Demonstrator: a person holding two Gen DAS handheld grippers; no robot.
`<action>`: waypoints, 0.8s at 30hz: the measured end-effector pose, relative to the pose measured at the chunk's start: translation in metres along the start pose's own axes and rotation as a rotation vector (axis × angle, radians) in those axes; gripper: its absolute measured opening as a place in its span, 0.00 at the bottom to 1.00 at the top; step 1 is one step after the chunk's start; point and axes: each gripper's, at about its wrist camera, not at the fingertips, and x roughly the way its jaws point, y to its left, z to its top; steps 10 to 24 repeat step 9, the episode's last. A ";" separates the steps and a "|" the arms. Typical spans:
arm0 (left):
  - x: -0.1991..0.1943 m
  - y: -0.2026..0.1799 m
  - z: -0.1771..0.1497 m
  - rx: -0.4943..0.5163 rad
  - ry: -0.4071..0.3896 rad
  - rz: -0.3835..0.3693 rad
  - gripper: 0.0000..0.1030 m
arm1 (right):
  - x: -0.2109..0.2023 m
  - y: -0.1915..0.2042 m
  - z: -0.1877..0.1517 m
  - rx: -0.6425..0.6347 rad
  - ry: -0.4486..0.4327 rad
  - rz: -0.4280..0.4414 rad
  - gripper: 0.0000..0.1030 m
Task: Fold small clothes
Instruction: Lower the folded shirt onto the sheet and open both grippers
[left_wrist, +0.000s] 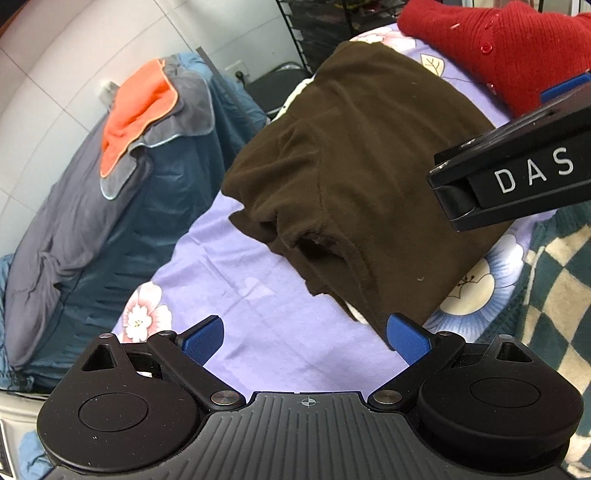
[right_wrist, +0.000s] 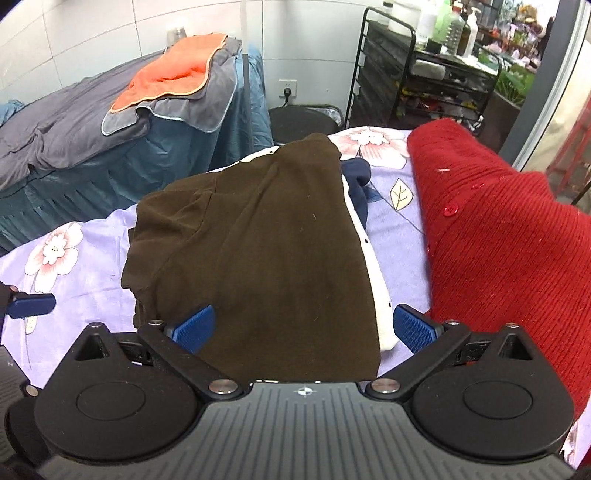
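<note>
A dark brown garment (left_wrist: 362, 166) lies folded on the lilac flowered sheet (left_wrist: 236, 273), on top of a white and navy piece (right_wrist: 373, 266). My left gripper (left_wrist: 306, 334) stands open just in front of the garment's near left corner, nothing between its blue fingers (left_wrist: 205, 338). My right gripper (right_wrist: 306, 326) is open too, hovering over the brown garment (right_wrist: 266, 236) near edge, with the cloth showing between its blue pads (right_wrist: 412, 326). The right gripper's black body (left_wrist: 517, 177) crosses the left wrist view at the right. A left fingertip (right_wrist: 29, 304) shows at the right wrist view's left edge.
A red knitted cardigan (right_wrist: 509, 236) with buttons lies at the right of the brown garment. A green and cream checked cloth (left_wrist: 554, 273) sits at the near right. Beside the bed stands another bed in blue-grey (right_wrist: 74, 140) with an orange towel (right_wrist: 173, 74), a black bin (right_wrist: 306, 120) and a black wire shelf (right_wrist: 436, 74).
</note>
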 end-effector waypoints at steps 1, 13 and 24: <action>0.000 0.001 0.000 -0.005 -0.001 -0.005 1.00 | 0.000 -0.001 -0.001 0.004 -0.001 0.006 0.99; -0.004 0.001 0.001 -0.022 -0.021 0.014 1.00 | 0.003 -0.001 0.001 0.000 0.005 0.010 0.99; -0.004 0.001 0.001 -0.022 -0.021 0.014 1.00 | 0.003 -0.001 0.001 0.000 0.005 0.010 0.99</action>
